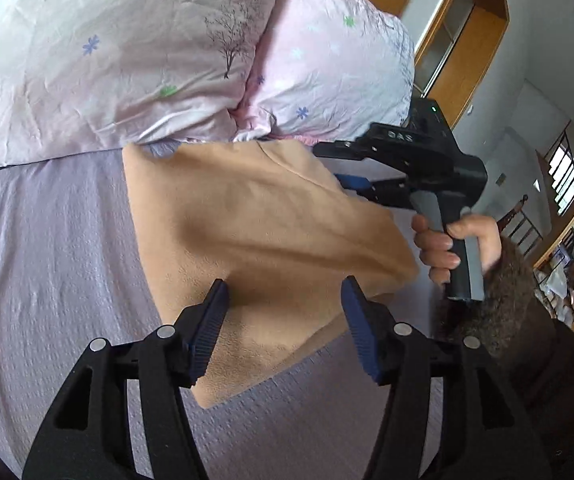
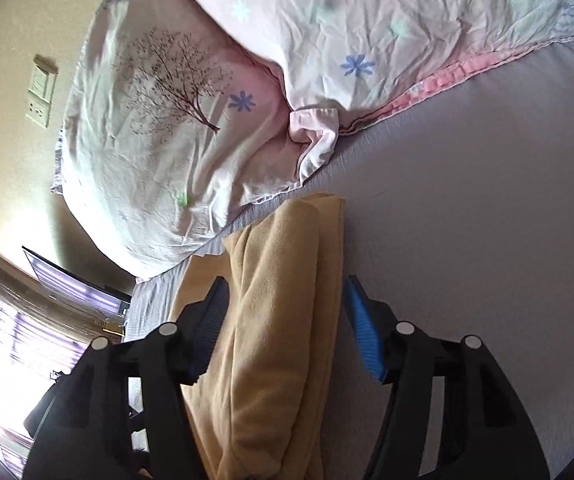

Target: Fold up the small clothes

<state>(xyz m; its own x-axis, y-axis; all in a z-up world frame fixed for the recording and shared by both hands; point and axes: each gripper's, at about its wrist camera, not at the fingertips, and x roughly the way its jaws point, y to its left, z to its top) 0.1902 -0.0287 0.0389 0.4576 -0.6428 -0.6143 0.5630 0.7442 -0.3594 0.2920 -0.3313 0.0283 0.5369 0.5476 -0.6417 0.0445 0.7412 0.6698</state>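
A tan fleece garment (image 1: 247,220) lies partly folded on the lavender bed sheet (image 1: 47,260). My left gripper (image 1: 285,300) is open, with its blue-padded jaws on either side of the garment's near fold, not clamping it. My right gripper (image 1: 351,168) shows in the left wrist view at the garment's far right edge, held by a hand; its tips are hidden by the cloth. In the right wrist view the right gripper (image 2: 285,300) is open, and the folded tan garment (image 2: 279,320) runs between its jaws.
A pink floral duvet and pillow (image 1: 147,52) are piled at the head of the bed just behind the garment and also show in the right wrist view (image 2: 207,100). Wooden furniture (image 1: 467,40) and shelves stand to the right beyond the bed edge.
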